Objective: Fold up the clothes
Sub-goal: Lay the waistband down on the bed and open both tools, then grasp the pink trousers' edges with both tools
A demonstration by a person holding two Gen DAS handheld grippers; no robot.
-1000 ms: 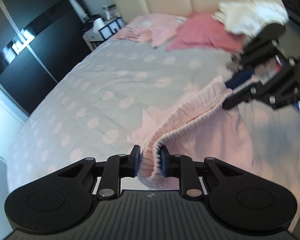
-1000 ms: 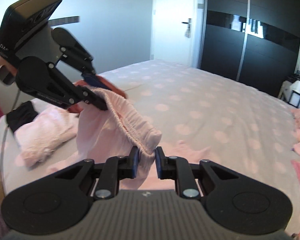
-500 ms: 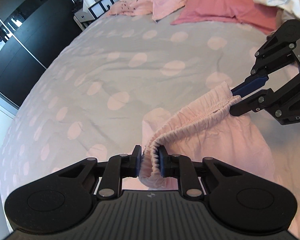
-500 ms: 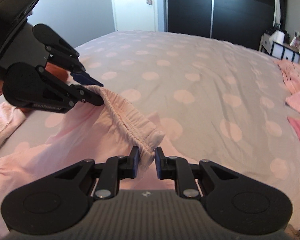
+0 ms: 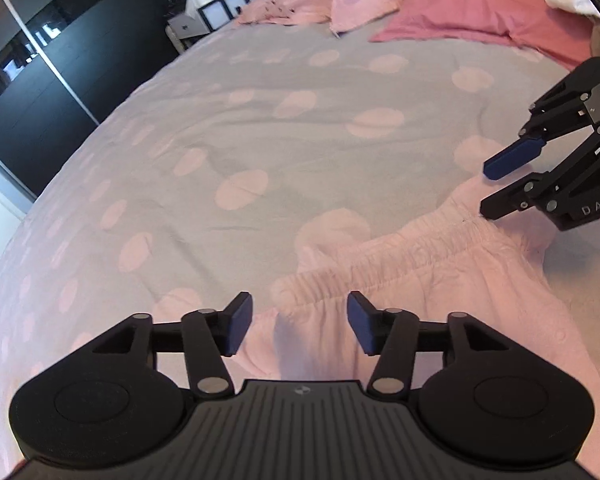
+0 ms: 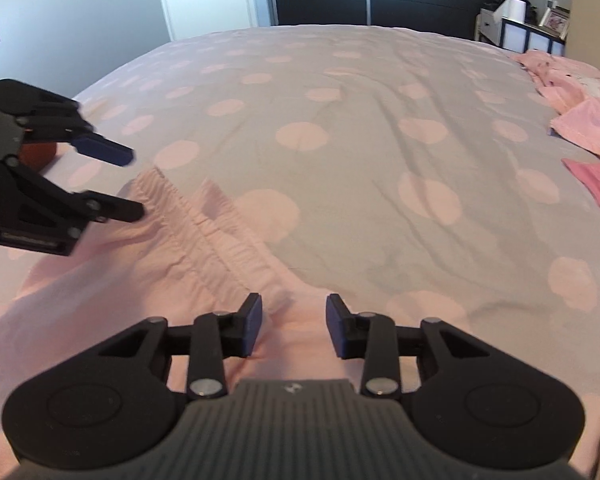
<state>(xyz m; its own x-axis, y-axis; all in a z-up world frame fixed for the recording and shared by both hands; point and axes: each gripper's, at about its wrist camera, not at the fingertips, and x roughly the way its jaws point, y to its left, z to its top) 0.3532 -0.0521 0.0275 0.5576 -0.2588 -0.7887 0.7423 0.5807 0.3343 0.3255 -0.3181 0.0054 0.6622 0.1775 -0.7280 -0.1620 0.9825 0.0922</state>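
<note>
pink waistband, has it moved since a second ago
Yes. The pink waistband has dropped from between both hand-held grippers onto the dotted bedspread, now lying flat.

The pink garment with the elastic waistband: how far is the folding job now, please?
Done: the pink garment lies spread on the dotted bedcover, with its elastic waistband flat. In hand: nothing; the left gripper and the right gripper are both open over the waistband ends. Left: no fold shows yet, and more pink clothes wait near the headboard.
</note>
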